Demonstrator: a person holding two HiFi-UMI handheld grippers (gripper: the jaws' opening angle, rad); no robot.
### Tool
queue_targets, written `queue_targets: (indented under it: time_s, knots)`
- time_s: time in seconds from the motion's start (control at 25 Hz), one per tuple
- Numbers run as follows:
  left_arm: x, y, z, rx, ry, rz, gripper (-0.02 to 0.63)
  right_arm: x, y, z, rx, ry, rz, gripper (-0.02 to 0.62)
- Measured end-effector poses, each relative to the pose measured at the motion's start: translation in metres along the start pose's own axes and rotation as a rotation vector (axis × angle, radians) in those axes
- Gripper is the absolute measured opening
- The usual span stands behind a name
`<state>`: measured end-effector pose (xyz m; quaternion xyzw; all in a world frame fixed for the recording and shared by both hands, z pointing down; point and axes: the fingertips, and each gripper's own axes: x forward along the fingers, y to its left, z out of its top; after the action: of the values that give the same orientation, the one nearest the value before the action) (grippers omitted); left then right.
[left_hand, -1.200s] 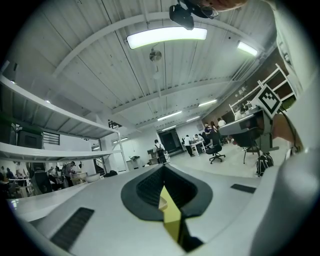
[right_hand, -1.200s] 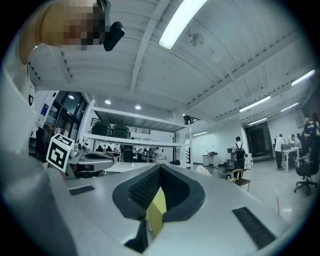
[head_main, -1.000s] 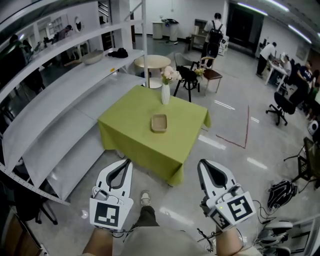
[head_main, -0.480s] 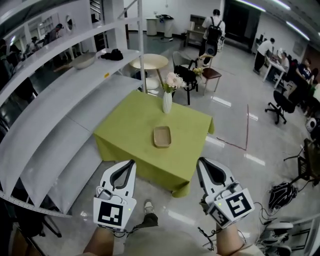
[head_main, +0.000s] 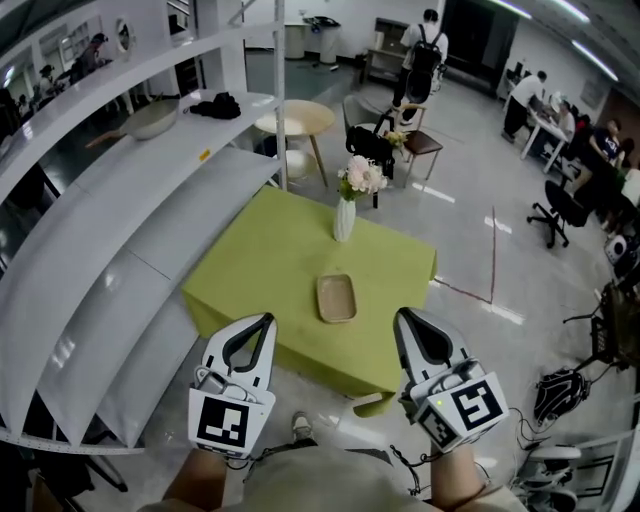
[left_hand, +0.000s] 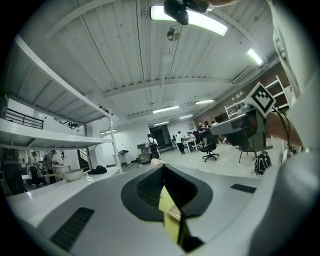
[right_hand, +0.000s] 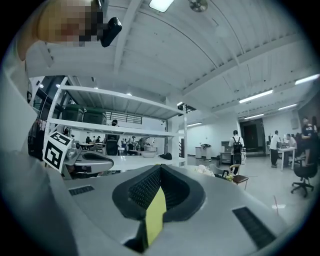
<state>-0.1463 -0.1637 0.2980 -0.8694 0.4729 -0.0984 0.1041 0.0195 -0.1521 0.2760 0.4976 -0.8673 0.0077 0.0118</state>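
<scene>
While both are hanging low in the frame, the left gripper (head_main: 262, 322) and right gripper (head_main: 405, 318) are keeping jaws together, gripping nothing. The tray (head_main: 337, 298) is lying between them, just above, on the table (head_main: 250, 262), its long axis running up-frame and both grippers about equally near.

Hall bright, even, cool white. Main source: ceiling strip light (left_hand: 197, 20), blown out to white; smaller strips beyond it. Green desk (head_main: 270, 260) well below strip light evenly lit, shadows faint and soft. Floor (head_main: 470, 240) carries pale reflected streaks. All views fisheye: black corners, shelf (head_main: 130, 250) lines bowed. Left claw (left_hand: 162, 170), nearest lens, slightly soft; background sharp.
</scene>
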Motion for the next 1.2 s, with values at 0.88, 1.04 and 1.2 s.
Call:
queue_targets:
  time_s: [0.88, 1.04, 1.2]
  knots:
    - [0.110, 0.045, -0.033, -0.021, 0.086, 0.042, 0.006, 0.103, -0.082, -0.030, 0.046, 0.074, 0.024, 0.006]
    - [0.130, 0.046, -0.038, -0.023, 0.107, 0.049, 0.006, 0.118, -0.102, -0.051, 0.053, 0.129, 0.037, 0.006]
    - [0.152, 0.047, -0.054, -0.039, 0.136, 0.052, 0.006, 0.135, -0.120, -0.079, 0.081, 0.192, 0.041, 0.022]
